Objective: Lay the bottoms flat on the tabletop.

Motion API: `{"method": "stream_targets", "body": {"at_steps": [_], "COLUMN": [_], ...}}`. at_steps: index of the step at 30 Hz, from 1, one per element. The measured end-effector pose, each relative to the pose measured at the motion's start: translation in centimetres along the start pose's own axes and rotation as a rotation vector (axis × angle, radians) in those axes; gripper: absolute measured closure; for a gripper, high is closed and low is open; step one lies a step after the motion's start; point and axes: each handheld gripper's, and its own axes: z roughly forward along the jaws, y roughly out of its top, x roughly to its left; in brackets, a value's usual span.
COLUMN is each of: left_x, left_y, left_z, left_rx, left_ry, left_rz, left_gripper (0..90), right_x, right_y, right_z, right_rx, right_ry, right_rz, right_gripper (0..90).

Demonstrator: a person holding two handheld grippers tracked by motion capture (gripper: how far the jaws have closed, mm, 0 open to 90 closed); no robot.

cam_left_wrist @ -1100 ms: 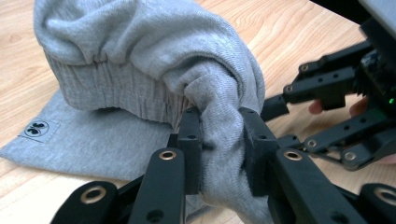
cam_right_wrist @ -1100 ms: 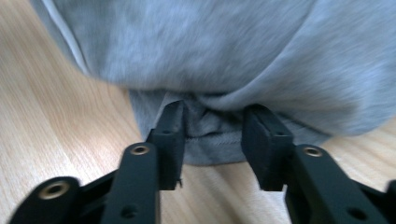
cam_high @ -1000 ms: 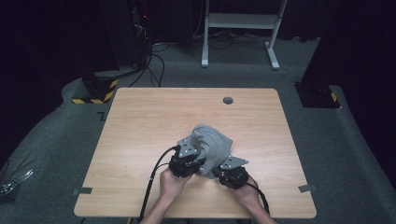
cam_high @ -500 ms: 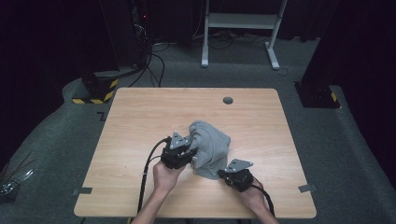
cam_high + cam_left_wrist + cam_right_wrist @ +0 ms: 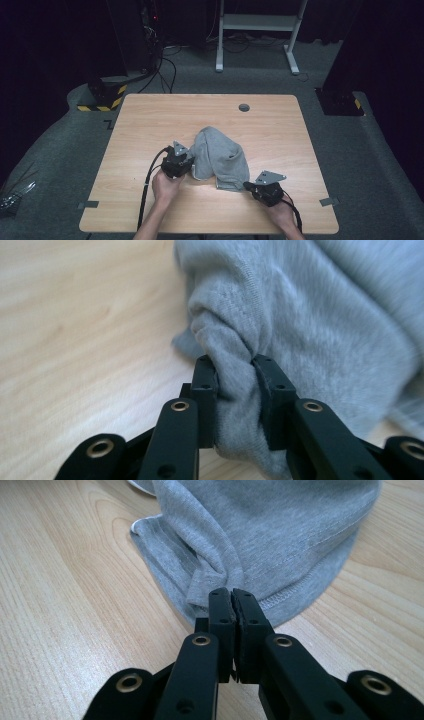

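Soft grey knitted garment (image 5: 220, 158) heaped just nearer than the round dark grommet hole (image 5: 244, 107) of the pale wooden table (image 5: 150, 120); left claw (image 5: 235, 385) clamped on a thick bunched fold at the heap's left side; right claw (image 5: 231, 607) pinched tight on a thin stitched hem corner at its near right, having just been closing there; both grips apparently secured; spreading or folding seemingly all left to do, cloth not yet flat; no brand, label or readable writing anywhere.

A dark-curtained lab: lone wooden table (image 5: 150, 210), grey carpet, hazard-striped stand bases (image 5: 102, 97), trailing floor cables (image 5: 165, 70).
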Motion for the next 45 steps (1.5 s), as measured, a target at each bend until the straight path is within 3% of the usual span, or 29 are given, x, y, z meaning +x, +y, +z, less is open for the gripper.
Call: {"method": "stream_targets", "body": {"at_steps": [3,5,6,7,8,12,15,16,17,18,20,22,25,28,32,36,39,41,45], "left_x": [-0.2,-0.7,-1.0,-1.3,-1.7,-3.2,-4.5,-5.5,-5.5,-6.5,-6.9,-7.9,-8.2,-8.2,-7.9,-7.6,-7.3,-7.1,-6.7], "left_y": [-0.6,-0.5,-0.4,-0.4,-0.3,-0.2,0.0,0.1,0.1,0.1,0.1,0.1,0.3,0.6,1.0,1.0,1.0,1.1,1.7], "left_z": [-0.2,-0.8,-1.3,-1.7,-2.1,-3.1,-3.1,-2.8,-2.8,-2.4,-2.1,-1.3,-0.5,0.1,0.4,0.2,-0.3,-0.8,-1.7], "left_rx": [-0.024,-0.042,-0.048,-0.06,-0.069,-0.111,-0.099,-0.087,-0.087,-0.072,-0.061,-0.044,-0.03,-0.021,-0.018,-0.03,-0.046,-0.059,-0.093], "left_ry": [0.001,0.01,0.012,0.007,0.003,-0.021,-0.099,-0.136,-0.136,-0.17,-0.184,-0.169,-0.172,-0.153,-0.151,-0.175,-0.189,-0.201,-0.209], "left_rz": [-0.023,-0.017,-0.015,-0.013,-0.014,0.015,0.058,0.091,0.091,0.113,0.129,0.154,0.14,0.127,0.122,0.128,0.124,0.121,0.118], "left_gripper": [67.0,58.9,50.5,50.5,44.6,41.7,41.4,41.4,41.3,41.1,40.4,40.1,40.4,46.3,66.0,84.2,87.6,88.2,88.6], "right_x": [0.3,0.3,0.5,0.5,0.7,0.9,0.9,1.0,1.0,1.1,1.2,1.3,1.3,1.4,1.6,1.4,1.2,1.1,1.1], "right_y": [0.3,0.4,0.6,0.6,0.9,1.3,1.6,1.7,1.7,1.9,2.0,2.1,2.3,2.4,2.3,1.7,1.1,0.8,0.7], "right_z": [0.0,0.0,-0.1,-0.1,-0.1,-0.2,-0.3,-0.3,-0.3,-0.3,-0.2,-0.2,-0.1,0.0,0.3,0.5,0.6,0.8,1.2], "right_rx": [-0.01,-0.022,-0.029,-0.029,-0.029,-0.028,-0.033,-0.036,-0.036,-0.034,-0.034,-0.038,-0.047,-0.055,-0.055,-0.047,-0.026,-0.002,0.028], "right_ry": [0.0,0.003,0.007,0.007,0.009,0.002,0.003,0.006,0.006,0.011,0.014,0.017,0.025,0.035,0.042,0.049,0.019,0.015,0.006], "right_rz": [-0.015,-0.014,-0.014,-0.014,-0.018,-0.036,-0.03,-0.026,-0.026,-0.027,-0.033,-0.035,-0.037,-0.034,-0.048,-0.03,-0.015,-0.01,-0.015], "right_gripper": [87.6,87.5,87.3,87.3,87.4,87.4,87.5,87.4,87.4,87.4,87.4,87.4,87.4,87.4,86.2,72.0,60.8,58.6,63.3]}}
